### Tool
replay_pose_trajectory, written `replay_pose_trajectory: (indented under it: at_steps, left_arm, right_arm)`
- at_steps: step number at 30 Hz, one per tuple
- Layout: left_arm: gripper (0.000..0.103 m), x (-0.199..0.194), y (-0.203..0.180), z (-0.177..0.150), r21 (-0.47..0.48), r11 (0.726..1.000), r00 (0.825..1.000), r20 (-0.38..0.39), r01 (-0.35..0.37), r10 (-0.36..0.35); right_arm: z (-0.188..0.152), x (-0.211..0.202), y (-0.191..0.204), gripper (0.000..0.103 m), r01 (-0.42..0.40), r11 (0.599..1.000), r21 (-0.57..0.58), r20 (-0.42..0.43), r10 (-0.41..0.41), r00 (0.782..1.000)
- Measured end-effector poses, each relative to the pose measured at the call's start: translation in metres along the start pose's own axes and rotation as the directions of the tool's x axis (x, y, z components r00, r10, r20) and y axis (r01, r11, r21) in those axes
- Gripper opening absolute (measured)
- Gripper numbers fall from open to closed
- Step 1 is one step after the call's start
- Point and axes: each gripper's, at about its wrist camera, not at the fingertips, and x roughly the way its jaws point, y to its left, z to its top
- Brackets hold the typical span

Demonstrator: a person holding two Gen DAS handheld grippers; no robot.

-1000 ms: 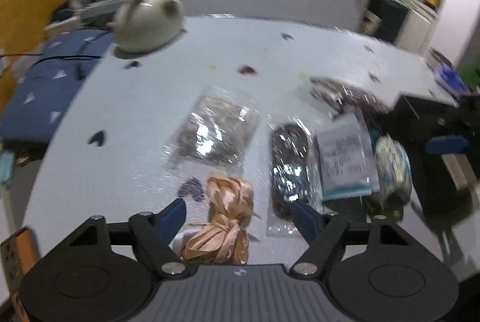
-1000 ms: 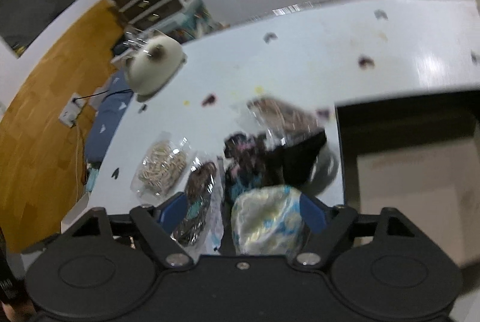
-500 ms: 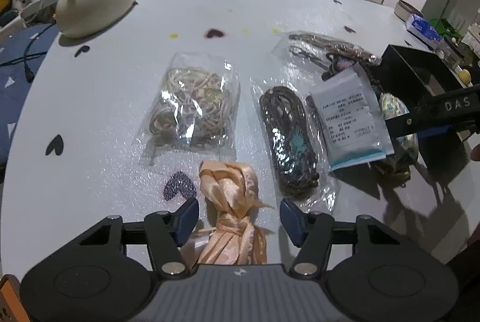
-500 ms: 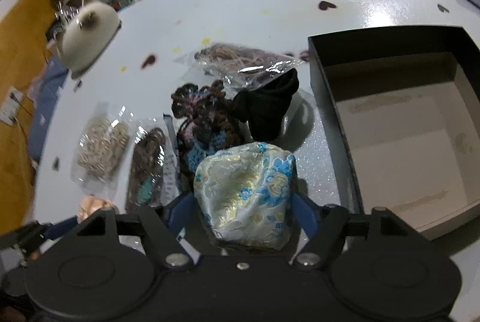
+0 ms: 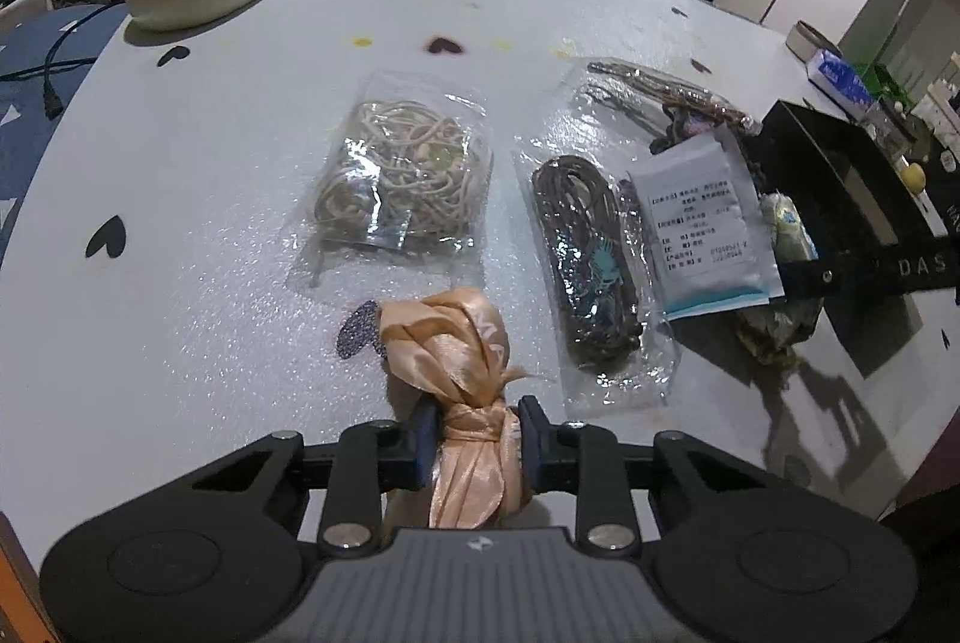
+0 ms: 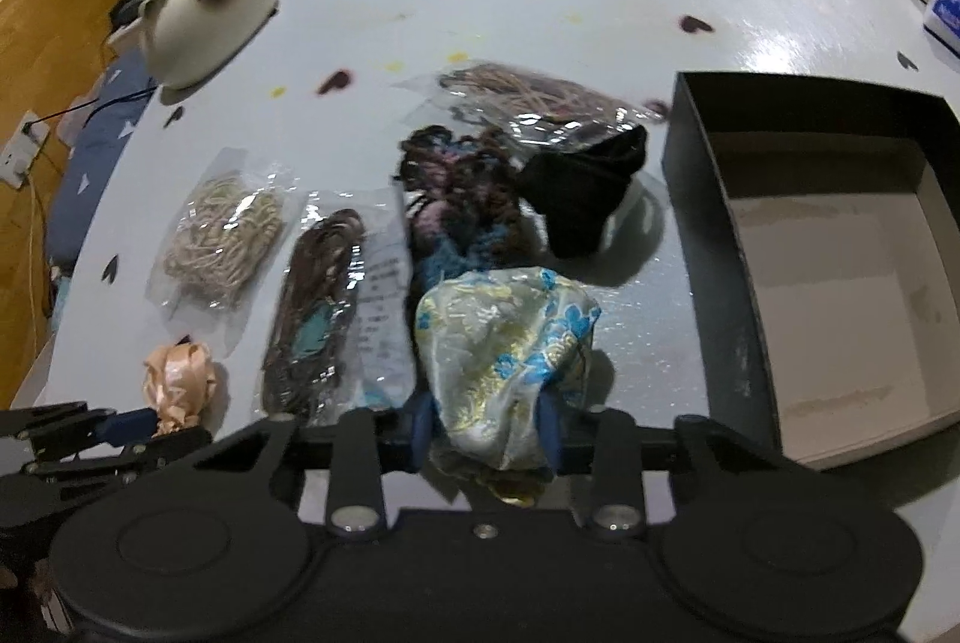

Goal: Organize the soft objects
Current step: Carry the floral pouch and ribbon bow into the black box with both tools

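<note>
I had the left gripper [image 5: 474,433] clamped on the knotted peach satin ribbon [image 5: 462,361], its blue pads pressed into the ribbon's lower tail at the 6 o'clock edge of the left wrist view; the ribbon lay on the white table [image 5: 210,175]. At 12 o'clock from the ribbon lay a clear bag of beige cord [image 5: 399,175], and at 2 o'clock a clear bag of brown cord [image 5: 585,259] with a white printed label [image 5: 702,235] beside it. I had the right gripper [image 6: 489,430] closing on the floral brocade pouch [image 6: 504,343], the pouch between its jaws and both pads already denting the fabric. A dark crocheted piece [image 6: 462,187] and a black cloth [image 6: 588,193] lay at 12 o'clock from the pouch. The open black box [image 6: 702,199] stood at 3 o'clock, just beside the pouch. A white cat-shaped ornament [image 6: 204,19] sat at 10 o'clock near the table edge.
</note>
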Motion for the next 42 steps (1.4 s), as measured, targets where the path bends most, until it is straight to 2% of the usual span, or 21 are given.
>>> replay_pose_trajectory:
  at_steps: [4,10,16,20,26,35,42]
  left_arm:
    - [0.028,-0.01,0.001,-0.003,-0.032,0.999,0.999,0.04,0.006,-0.005]
    - [0.027,-0.034,-0.005,0.002,-0.067,0.998,0.993,0.119,-0.009,0.017]
    - [0.027,-0.057,-0.023,0.015,-0.126,0.992,0.973,0.228,-0.006,0.034]
    - [0.027,-0.068,-0.048,0.029,-0.142,0.99,0.959,0.281,0.008,0.033]
    - [0.028,-0.067,-0.105,0.052,-0.126,0.989,0.948,0.318,0.074,-0.03]
    - [0.028,-0.039,-0.19,0.079,-0.072,0.984,0.941,0.311,0.163,-0.133]
    - [0.028,0.0,-0.234,0.09,-0.083,0.954,0.93,0.26,0.289,-0.26]
  right_arm:
    - [-0.007,-0.009,0.008,0.027,-0.013,0.999,-0.031,0.029,0.014,0.999]
    - [-0.012,-0.028,0.008,0.026,-0.036,0.998,-0.049,0.093,0.041,0.995]
    - [-0.009,-0.055,0.0,0.026,-0.059,0.996,-0.074,0.202,0.073,0.977]
    - [-0.004,-0.072,-0.014,0.026,-0.083,0.992,-0.094,0.266,0.106,0.958]
    - [0.003,-0.09,-0.057,0.026,-0.104,0.99,-0.092,0.3,0.127,0.946]
    - [0.012,-0.105,-0.132,0.026,-0.09,0.994,-0.063,0.3,0.105,0.948]
    - [0.017,-0.106,-0.176,0.027,-0.075,0.995,-0.067,0.266,0.09,0.96]
